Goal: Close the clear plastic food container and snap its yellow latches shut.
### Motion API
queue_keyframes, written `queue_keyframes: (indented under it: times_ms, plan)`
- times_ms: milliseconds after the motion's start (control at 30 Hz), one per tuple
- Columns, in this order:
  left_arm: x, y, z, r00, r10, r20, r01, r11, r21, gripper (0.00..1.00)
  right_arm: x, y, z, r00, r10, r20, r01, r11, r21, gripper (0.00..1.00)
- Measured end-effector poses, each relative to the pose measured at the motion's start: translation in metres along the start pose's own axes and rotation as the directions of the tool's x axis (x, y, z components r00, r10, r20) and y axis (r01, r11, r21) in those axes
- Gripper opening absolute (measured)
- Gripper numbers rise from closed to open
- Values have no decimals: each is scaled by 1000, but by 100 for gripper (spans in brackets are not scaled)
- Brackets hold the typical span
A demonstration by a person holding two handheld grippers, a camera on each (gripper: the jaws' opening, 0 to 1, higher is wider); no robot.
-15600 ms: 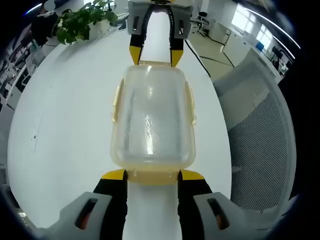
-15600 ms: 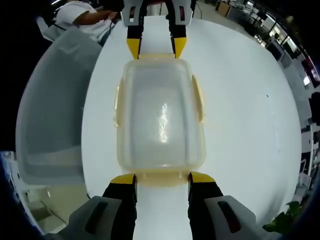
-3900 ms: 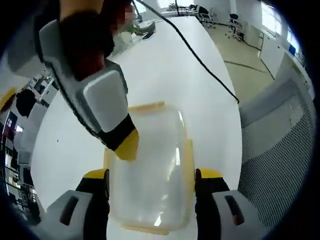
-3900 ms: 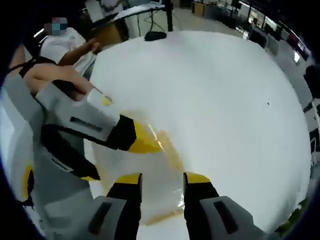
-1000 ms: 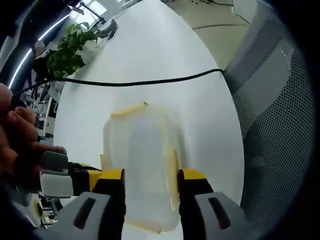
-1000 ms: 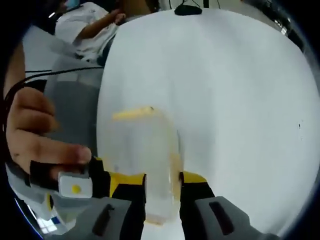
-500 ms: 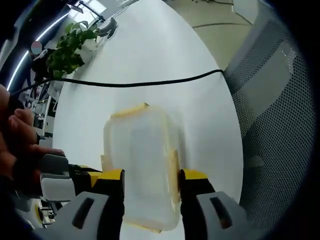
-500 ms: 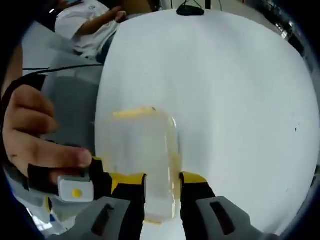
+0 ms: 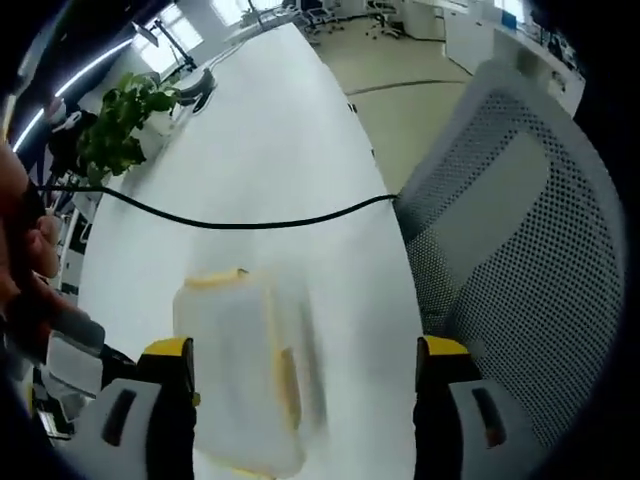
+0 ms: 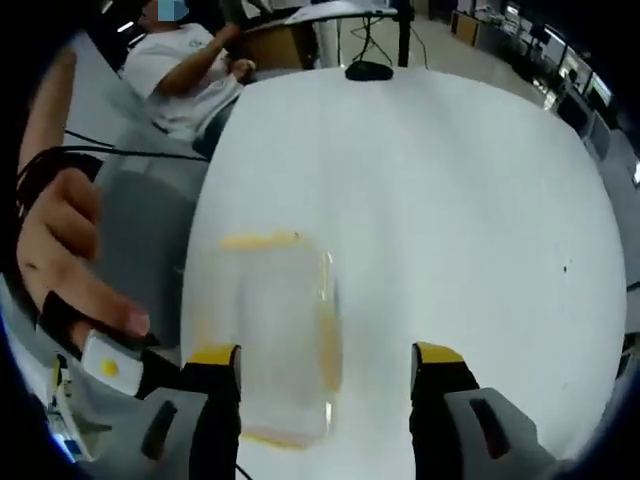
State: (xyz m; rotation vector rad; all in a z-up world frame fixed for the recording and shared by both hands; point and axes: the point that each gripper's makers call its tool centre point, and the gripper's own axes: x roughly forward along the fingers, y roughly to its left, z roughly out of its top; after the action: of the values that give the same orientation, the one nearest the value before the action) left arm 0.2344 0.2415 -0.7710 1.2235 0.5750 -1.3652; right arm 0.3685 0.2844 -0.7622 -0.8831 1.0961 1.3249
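The clear plastic container [image 9: 235, 375] lies lid-on on the white table [image 9: 270, 170], blurred. It has a yellow latch [image 9: 213, 279] at its far end and another [image 9: 286, 378] along its right side. My left gripper [image 9: 305, 350] is open wide, and the box sits in the left part of the gap, apart from the right jaw. In the right gripper view the container [image 10: 265, 335] shows the same latches [image 10: 257, 240]. My right gripper [image 10: 325, 354] is open wide too, with the box near its left jaw.
A black cable [image 9: 240, 221] crosses the table beyond the box. A potted plant [image 9: 112, 135] stands far left, and a mesh chair [image 9: 510, 230] is to the right. A hand [image 10: 60, 250] on a grey gripper body [image 10: 105, 372] is at the left edge. A seated person [image 10: 185, 60] and a black mouse [image 10: 368, 70] are far off.
Both grippers have opened wide; half a second ago their jaws stood narrow against the container's sides. Both cameras have shifted, so the box now lies left of centre.
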Motion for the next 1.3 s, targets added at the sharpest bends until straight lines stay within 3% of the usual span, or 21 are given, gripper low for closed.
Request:
queue_keyframes:
  times_ms: [200, 267, 367, 600, 733, 800, 900, 1033, 1200, 1300]
  plan:
    - [-10, -4, -16, 999, -21, -27, 20, 999, -35, 80, -1, -4, -8, 1000, -16, 23, 15, 998, 56, 63]
    - [-12, 1, -24, 999, -9, -50, 7, 999, -38, 79, -2, -2, -13, 1000, -13, 19, 11, 998, 67, 63]
    - [-18, 9, -28, 999, 0, -39, -3, 997, -83, 79, -5, 0, -18, 999, -19, 27, 18, 998, 65, 62]
    - [-20, 25, -43, 999, 2, -49, -8, 994, -108, 77, -6, 11, -23, 998, -15, 64, 9, 995, 99, 61]
    - [-22, 36, -49, 999, 12, -39, -17, 991, -130, 78, -7, 18, -22, 996, -10, 92, -1, 993, 117, 61]
    - [-21, 37, -52, 999, 4, -46, -10, 991, -132, 77, -8, 24, -17, 990, 5, 138, -22, 992, 121, 61]
    - [-20, 40, -57, 999, -2, -49, -5, 992, -129, 78, -10, 29, -20, 990, 7, 140, -24, 992, 125, 61]
    - [-21, 47, -62, 1000, -14, -28, 9, 987, -160, 83, -10, 33, -26, 991, 0, 136, -16, 993, 116, 63]
    - [-22, 52, -67, 999, -52, 2, 51, 977, -207, 88, -12, 38, -34, 993, -20, 112, 15, 999, 47, 66]
    - [-24, 53, -65, 995, -89, 51, 100, 952, -288, 92, -13, 44, -37, 994, -20, 109, 18, 1000, 21, 72]
